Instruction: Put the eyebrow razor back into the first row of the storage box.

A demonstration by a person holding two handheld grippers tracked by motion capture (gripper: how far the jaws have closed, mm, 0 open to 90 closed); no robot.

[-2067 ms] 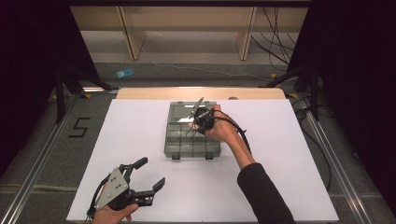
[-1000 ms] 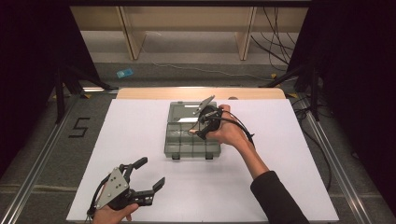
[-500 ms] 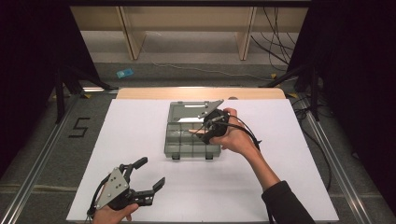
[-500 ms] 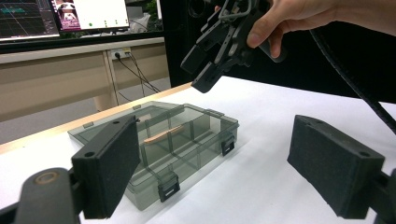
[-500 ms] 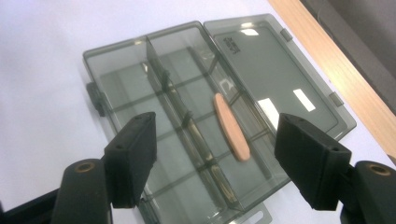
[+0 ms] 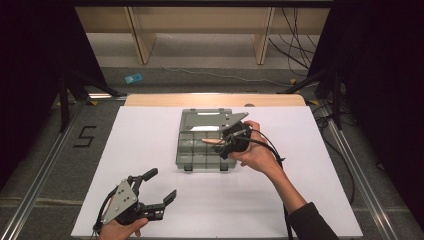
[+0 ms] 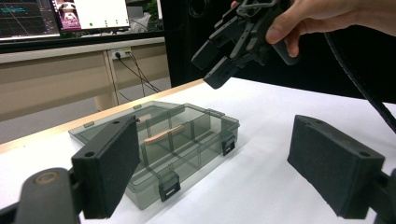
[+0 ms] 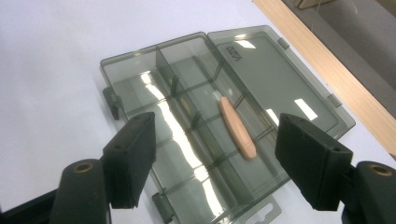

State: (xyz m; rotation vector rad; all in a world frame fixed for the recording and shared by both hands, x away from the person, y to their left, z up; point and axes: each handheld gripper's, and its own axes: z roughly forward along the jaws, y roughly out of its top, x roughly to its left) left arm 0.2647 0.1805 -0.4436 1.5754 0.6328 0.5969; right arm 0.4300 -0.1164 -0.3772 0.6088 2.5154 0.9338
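A smoky translucent compartment box point(image 6: 196, 159) lies open at the table's middle, its lid point(image 6: 205, 120) flat on the far side. A light wooden stick point(image 6: 212, 141) rests across its dividers, also visible as the stick point(image 8: 238, 127) and the stick point(image 7: 163, 135). My right gripper point(image 6: 227, 144) hovers over the box's right part, open, nothing between its pads point(image 8: 133, 158). In its own view the right gripper point(image 8: 223, 161) looks down on the box point(image 8: 140, 79). My left gripper point(image 6: 160, 186) sits open near the front left, well short of the box point(image 7: 187, 140); the left gripper point(image 7: 222, 170) faces it.
A white sheet point(image 6: 310, 200) covers the table, with a wooden edge point(image 6: 215, 100) at the far side. Cables point(image 6: 300, 45) run on the floor at back right, a "5" mark point(image 6: 84, 136) at left. The right gripper's cable point(image 6: 270, 147) trails over the hand.
The right hand has drifted to the right, from over the box's middle toward its right side, jaws staying apart. The left gripper has not moved.
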